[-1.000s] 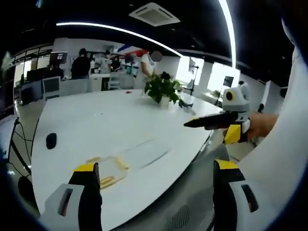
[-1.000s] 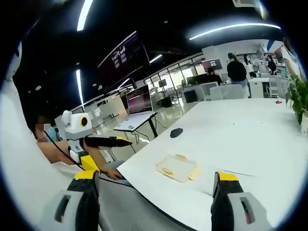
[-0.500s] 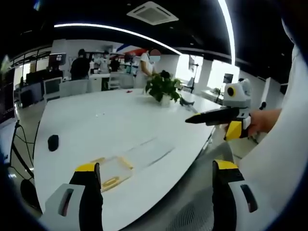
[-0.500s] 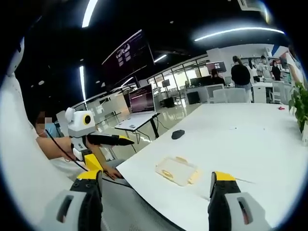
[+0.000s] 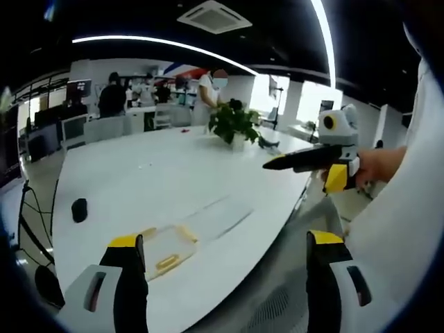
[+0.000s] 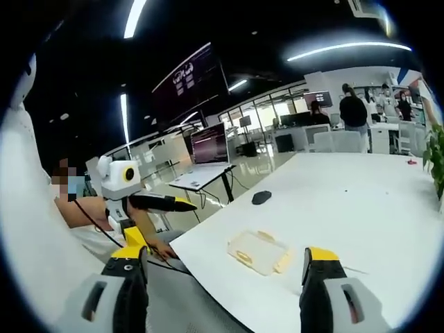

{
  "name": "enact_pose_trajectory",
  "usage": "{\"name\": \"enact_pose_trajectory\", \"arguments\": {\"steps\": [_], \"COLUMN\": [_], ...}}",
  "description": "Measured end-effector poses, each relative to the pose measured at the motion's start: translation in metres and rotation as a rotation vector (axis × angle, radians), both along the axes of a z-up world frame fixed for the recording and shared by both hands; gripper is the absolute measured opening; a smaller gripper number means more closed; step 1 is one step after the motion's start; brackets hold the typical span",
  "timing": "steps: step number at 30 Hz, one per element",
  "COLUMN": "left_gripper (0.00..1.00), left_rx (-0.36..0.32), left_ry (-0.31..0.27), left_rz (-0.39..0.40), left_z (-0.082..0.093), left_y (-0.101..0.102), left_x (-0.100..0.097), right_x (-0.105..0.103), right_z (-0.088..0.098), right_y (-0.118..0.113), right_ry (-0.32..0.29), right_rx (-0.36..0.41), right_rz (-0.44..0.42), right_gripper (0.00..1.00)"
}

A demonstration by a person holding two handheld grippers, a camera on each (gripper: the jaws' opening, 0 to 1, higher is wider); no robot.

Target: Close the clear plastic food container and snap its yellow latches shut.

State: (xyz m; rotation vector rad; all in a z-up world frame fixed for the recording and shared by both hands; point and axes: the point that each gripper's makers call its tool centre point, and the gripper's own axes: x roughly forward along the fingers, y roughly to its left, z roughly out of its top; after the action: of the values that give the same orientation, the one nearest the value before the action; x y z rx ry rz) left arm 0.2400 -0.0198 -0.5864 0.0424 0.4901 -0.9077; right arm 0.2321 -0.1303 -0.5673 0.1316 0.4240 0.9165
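Observation:
The clear plastic container (image 5: 165, 248) lies open near the white table's front edge, with yellow latches on its sides. Its clear lid (image 5: 216, 216) lies flat beside it. My left gripper (image 5: 224, 239) hangs open in front of the table edge, nothing between its jaws. My right gripper (image 5: 272, 165), held in a hand, hovers off the table's right side. In the right gripper view the container (image 6: 258, 252) sits ahead between the wide-open jaws of my right gripper (image 6: 224, 252), apart from them. The left gripper (image 6: 189, 206) floats left of the table corner.
The white table (image 5: 173, 166) stretches far back. A black mouse (image 5: 80, 209) (image 6: 261, 198) lies beyond the container. A potted plant (image 5: 233, 125) stands at the far side. People stand at desks behind. A monitor (image 6: 210, 145) sits on a side desk.
Both views have drifted slightly with the hands. The container and lid stay where they were on the table. Both grippers remain open and empty.

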Motion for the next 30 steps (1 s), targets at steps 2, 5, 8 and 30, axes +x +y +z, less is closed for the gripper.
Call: {"name": "enact_pose_trajectory", "arguments": {"steps": [2,5,8,30], "left_gripper": [0.95,0.95,0.95,0.94], "left_rx": [0.001,-0.007,-0.022,0.060], "left_ry": [-0.002,-0.008,-0.010,-0.017], "left_rz": [-0.002,-0.016,-0.033,-0.095], "left_z": [0.000,0.001,0.003,-0.015], "left_y": [0.002,0.004,0.003,0.018], "left_x": [0.002,0.004,0.006,0.027], "right_x": [0.001,0.002,0.005,0.026], "right_z": [-0.003,-0.005,-0.007,-0.026], "right_y": [0.001,0.003,0.003,0.015], "right_ry": [0.004,0.000,-0.008,0.000], "right_rx": [-0.008,-0.020,-0.037,-0.088], "right_rz": [0.004,0.014,0.026,0.071], "right_gripper": [0.92,0.92,0.92,0.93]}}
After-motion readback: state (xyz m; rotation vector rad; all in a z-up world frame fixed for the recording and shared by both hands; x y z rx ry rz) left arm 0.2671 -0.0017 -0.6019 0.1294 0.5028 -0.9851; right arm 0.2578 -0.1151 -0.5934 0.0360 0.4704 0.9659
